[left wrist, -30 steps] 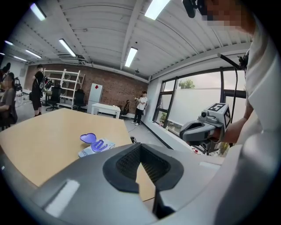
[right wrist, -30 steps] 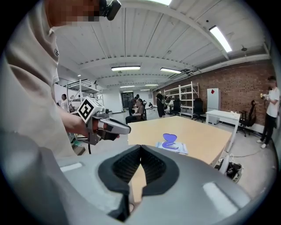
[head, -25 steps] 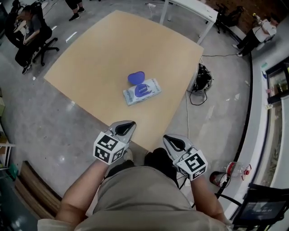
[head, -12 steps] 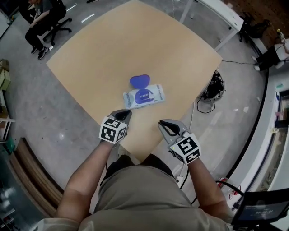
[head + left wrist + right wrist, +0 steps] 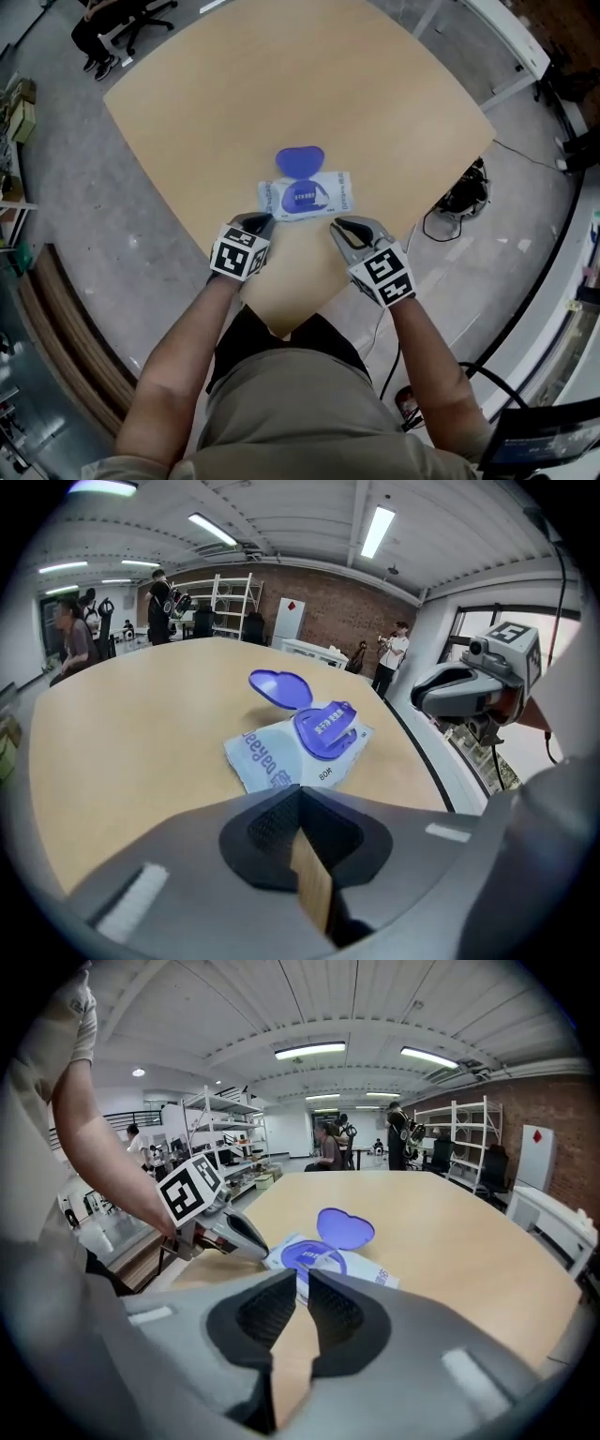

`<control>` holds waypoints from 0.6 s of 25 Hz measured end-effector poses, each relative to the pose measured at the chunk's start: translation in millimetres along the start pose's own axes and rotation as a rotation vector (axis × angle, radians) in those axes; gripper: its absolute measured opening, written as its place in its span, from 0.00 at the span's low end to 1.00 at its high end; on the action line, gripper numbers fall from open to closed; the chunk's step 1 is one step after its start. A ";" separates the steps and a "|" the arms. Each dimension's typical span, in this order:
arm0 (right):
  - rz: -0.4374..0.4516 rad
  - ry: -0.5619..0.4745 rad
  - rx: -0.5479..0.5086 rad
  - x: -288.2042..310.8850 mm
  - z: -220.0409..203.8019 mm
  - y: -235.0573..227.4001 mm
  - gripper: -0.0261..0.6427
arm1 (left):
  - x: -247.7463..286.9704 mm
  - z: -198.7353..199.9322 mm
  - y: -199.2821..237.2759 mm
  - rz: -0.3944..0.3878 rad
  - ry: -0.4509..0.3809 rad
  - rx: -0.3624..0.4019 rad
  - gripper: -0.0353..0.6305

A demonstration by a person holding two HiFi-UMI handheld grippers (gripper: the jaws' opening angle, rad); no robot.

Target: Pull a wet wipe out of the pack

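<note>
- Plenty of room around: an open workshop with a grey concrete floor [image 5: 75, 216]. The claw views show a brick wall and shelving, people sit at the far side, and cables [image 5: 459, 197] lie on the floor right of the counter.
- Tan counter [image 5: 281, 84] is smooth and bare apart from the pack, so nothing should snag a pull.
- Left claw [image 5: 259, 222] hangs just near-left of the pack, pinched closed on nothing. My guess is it's there to pin the pack down.
- Right claw [image 5: 341, 226] is just near-right of the pack, tips only a sliver apart and empty. It's probably the one that pulls.
- Wet wipe pack [image 5: 305, 195] lies flat towards the counter's near corner, just beyond both claws.
- Purple lid [image 5: 300, 159] is flipped open to the far side, so the slot's exposed. No wipe looks pulled out yet.
</note>
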State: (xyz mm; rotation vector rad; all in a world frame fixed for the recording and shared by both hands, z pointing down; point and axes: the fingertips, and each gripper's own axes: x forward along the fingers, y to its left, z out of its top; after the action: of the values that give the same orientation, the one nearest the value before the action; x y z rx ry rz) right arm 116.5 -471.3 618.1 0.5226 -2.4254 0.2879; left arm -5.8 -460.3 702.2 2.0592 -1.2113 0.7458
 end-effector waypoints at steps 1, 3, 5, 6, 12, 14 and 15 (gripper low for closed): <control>0.009 0.010 -0.007 6.3 -1.1 -4.3 0.09 | 2.6 -0.9 0.6 0.004 0.006 -0.003 0.06; 0.026 0.036 -0.025 18.7 -4.5 -10.7 0.12 | 7.6 -3.2 1.6 0.011 0.019 -0.006 0.06; 0.039 0.059 -0.044 30.2 -7.7 -17.1 0.14 | 12.8 -6.5 3.3 0.014 0.035 -0.009 0.06; 0.044 0.069 -0.051 35.4 -8.7 -20.9 0.15 | 15.3 -7.8 4.3 0.015 0.041 -0.011 0.06; 0.068 0.119 -0.085 60.7 -18.2 -38.0 0.16 | 24.3 -13.3 6.2 0.034 0.060 0.014 0.06; 0.085 0.133 -0.088 67.5 -21.1 -40.8 0.16 | 25.5 -13.6 6.9 0.029 0.057 0.008 0.06; 0.098 0.138 -0.087 70.8 -22.2 -41.1 0.16 | 25.8 -13.3 7.5 0.027 0.056 0.006 0.06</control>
State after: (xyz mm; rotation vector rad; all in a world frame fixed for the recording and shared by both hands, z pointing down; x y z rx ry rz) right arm 95.3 -521.9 682.8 0.3353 -2.3206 0.2500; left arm -3.7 -467.1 731.3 2.0173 -1.2089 0.8149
